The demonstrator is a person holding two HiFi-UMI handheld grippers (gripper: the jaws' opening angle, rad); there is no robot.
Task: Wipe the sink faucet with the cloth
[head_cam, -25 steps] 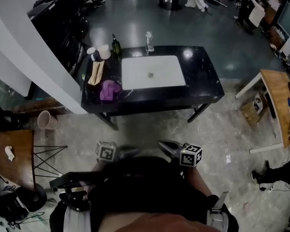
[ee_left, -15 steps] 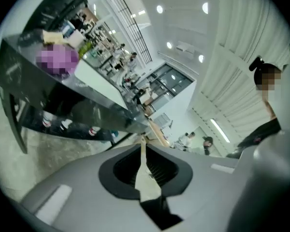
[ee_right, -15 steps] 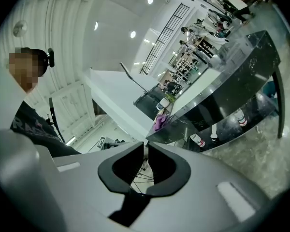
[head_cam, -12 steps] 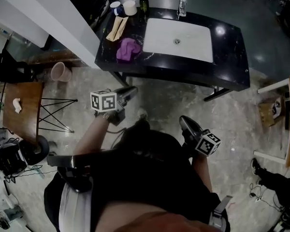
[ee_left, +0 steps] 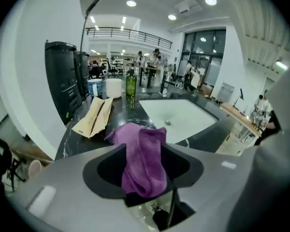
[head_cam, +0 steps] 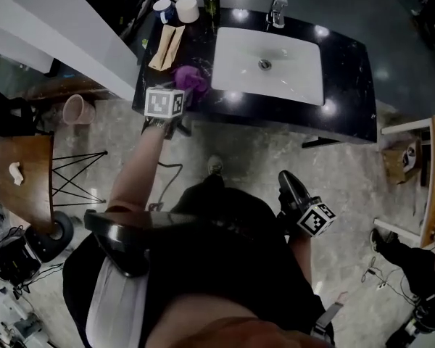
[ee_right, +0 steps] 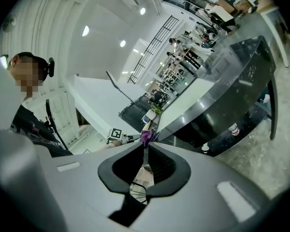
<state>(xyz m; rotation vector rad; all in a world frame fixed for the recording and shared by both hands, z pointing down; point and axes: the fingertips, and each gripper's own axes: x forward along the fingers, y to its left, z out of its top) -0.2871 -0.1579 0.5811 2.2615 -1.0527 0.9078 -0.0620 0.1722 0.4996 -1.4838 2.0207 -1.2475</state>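
Now: pick-up stage, as I judge it. No wiping has begun and the cloth is not lifted.
Cloth: purple cloth, crumpled on the black counter. It sits upper left of centre in the head view, just left of the white sink, near the counter's front edge.
Left claw: left gripper is reached out over the counter edge, pointing down at the cloth. Its jaws have just been opening and stand wide apart. The left gripper view shows the cloth between them, pads not pressing on it. Nothing gripped.
Right claw: right gripper is low beside the person's body, lower right of the head view, well apart from the counter. Its jaws have just eased open to a thin slit, with nothing between them.
Faucet: faucet stands upright behind the sink at the top of the head view, well apart from the cloth.
Clutter: brown paper bag, two cups and a dark bottle at the counter's back left, near the cloth.
Next move, my guess: I'd lower the left jaws round a fold and close until the cloth is firmly held. Then lift clear and carry it up and right across the sink to the faucet.
Watch for: a shallow bite may catch only a loose corner. Stay clear of the bag.
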